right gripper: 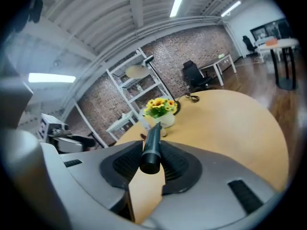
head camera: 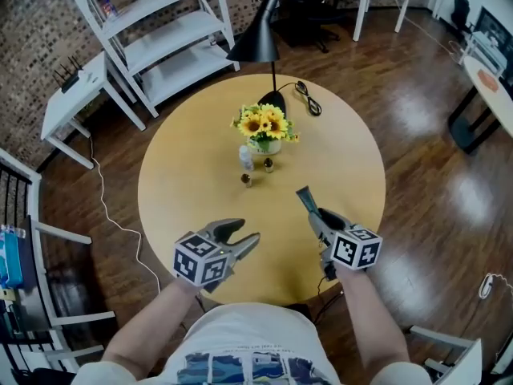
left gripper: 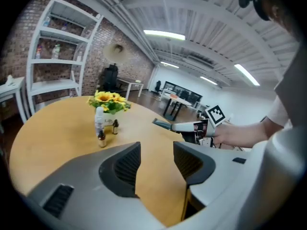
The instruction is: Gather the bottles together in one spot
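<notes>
The right gripper [head camera: 318, 218] is pinching a dark tube [head camera: 305, 198] between its ribbed black pads and holding it over the near right part of the round table [head camera: 184, 191]. The left gripper [head camera: 249, 231] is hovering beside it, jaws spread, with only bare tabletop showing between them.

Farther across the table, sunflowers [head camera: 264, 123] are standing in a white vase [head camera: 268, 145]. A white bottle [head camera: 246, 158] and two small brown bottles [head camera: 268, 165] [head camera: 247, 180] are clustering just in front of it. A black lamp [head camera: 258, 38] with a cone shade is rising behind the flowers, its cord [head camera: 309, 99] looping on the wood. A white shelving unit [head camera: 160, 30] is standing on the floor beyond. Nothing is lying between the tube and the bottles.

The table is showing a smooth, pale wooden top. The tube is slim and matte grey, round at its black capped end and flattening to a crimped tip. Its long axis is running along the jaws, the cap sitting back toward the person and the flat tip pointing toward the vase.
</notes>
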Demonstrator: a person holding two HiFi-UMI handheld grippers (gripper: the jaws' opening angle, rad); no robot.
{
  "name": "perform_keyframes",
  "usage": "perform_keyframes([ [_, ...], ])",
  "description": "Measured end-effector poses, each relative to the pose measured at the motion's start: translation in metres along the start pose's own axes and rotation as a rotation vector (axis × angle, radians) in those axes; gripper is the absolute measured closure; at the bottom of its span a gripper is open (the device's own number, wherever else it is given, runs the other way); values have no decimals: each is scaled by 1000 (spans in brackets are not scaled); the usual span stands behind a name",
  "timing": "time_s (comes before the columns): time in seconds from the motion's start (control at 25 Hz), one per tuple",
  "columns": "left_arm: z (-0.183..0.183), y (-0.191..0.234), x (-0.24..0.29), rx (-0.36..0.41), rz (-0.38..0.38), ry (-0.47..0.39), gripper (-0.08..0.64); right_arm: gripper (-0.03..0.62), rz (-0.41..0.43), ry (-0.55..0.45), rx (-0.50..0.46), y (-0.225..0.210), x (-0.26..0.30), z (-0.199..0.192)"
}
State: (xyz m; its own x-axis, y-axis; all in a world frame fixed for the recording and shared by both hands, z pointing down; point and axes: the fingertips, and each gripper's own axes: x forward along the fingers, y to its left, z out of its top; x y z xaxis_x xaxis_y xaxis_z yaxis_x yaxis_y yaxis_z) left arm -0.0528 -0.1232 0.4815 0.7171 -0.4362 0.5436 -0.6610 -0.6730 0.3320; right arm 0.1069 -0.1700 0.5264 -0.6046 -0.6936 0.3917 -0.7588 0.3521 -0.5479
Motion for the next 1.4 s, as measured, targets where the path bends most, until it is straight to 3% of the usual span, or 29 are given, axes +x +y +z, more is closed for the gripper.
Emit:
perform_keyframes([
  [0.08,8,-20,-3,155,-93,-1,339,466,142,-19,41,44,-17,-1],
  [0.16,16,-35,-13,382,-132,-13,339,466,267,-22,80,83,-32,-3],
  [0.4,24,-61,-46,1053,-96,-58,337,466,562,68,172,169,-63,-24],
  [0.48,22,-74,-57,1217,-103,-84,339,466,638,108,199,190,-69,-33],
  [0.56,14,-84,-69,1325,-125,-101,349,466,702,139,230,207,-74,-41],
  [0.68,1,-92,-87,1407,-158,-120,451,465,780,160,258,228,-82,-50],
  [0.84,-7,-94,-101,1419,-193,-131,465,465,837,146,333,236,-82,-59],
  [1.04,-6,-93,-111,1467,-166,-166,465,465,887,120,398,243,-79,-60],
  [1.2,-20,-87,-101,1545,-172,-90,506,464,863,90,495,224,-76,-58],
  [1.4,-24,-77,-83,1426,-222,50,518,456,749,23,484,198,-65,-47],
])
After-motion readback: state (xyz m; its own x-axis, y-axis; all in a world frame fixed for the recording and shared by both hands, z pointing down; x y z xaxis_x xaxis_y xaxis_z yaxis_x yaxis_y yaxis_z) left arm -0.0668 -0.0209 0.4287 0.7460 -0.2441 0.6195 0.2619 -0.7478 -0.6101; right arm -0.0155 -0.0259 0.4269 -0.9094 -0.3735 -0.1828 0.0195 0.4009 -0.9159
